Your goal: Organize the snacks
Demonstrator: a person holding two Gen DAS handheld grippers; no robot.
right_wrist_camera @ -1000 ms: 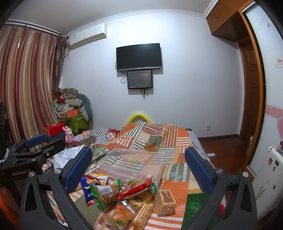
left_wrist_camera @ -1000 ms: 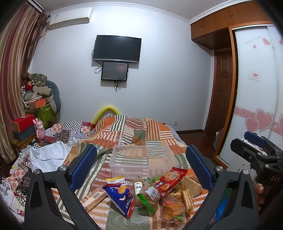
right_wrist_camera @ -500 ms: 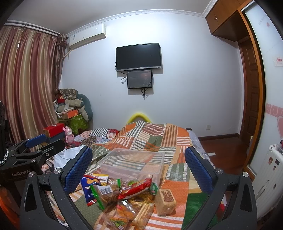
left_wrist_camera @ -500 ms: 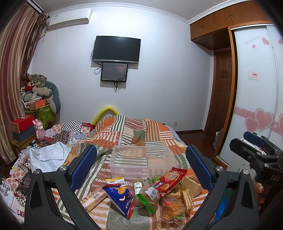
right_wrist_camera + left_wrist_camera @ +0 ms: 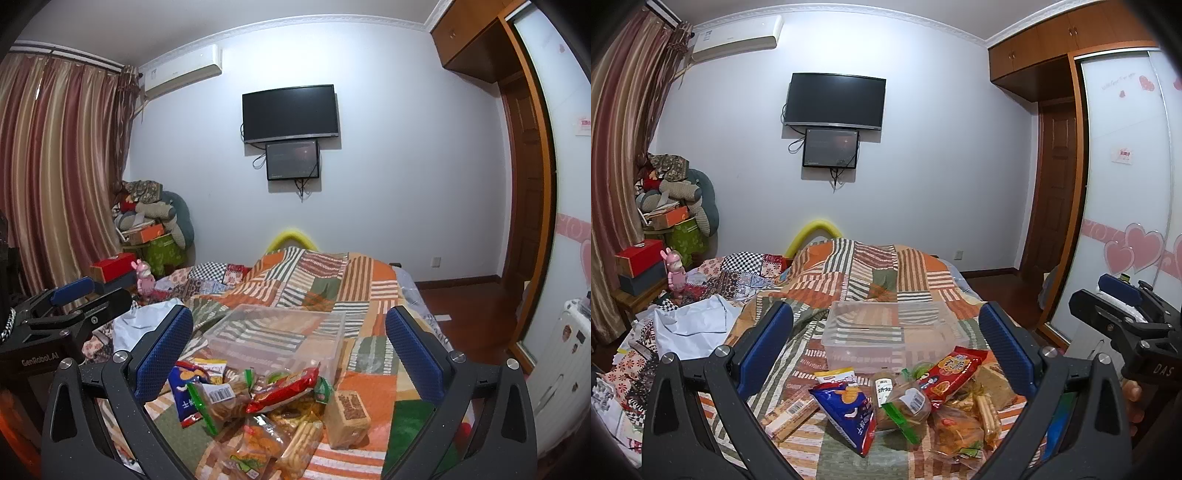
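A heap of snack packets lies on the patchwork bedspread [image 5: 871, 280]: a blue chip bag [image 5: 849, 410], a red packet [image 5: 951, 371], a long biscuit pack [image 5: 790, 413] and a brown cake block [image 5: 349, 411]. Just behind the heap stands a clear plastic bin [image 5: 886, 334], with nothing in it. My left gripper [image 5: 886, 350] hovers open above the near side of the heap, holding nothing. My right gripper [image 5: 288, 350] is open too, above the same heap, with the bin [image 5: 277, 334] beyond it. Each gripper appears at the edge of the other's view.
Crumpled white cloth [image 5: 690, 326] and patterned fabrics cover the bed's left side. A red box [image 5: 639, 256] and a pink toy [image 5: 676, 275] sit on a side table at the left. A wardrobe door [image 5: 1126, 206] and a white radiator [image 5: 565, 373] stand at the right.
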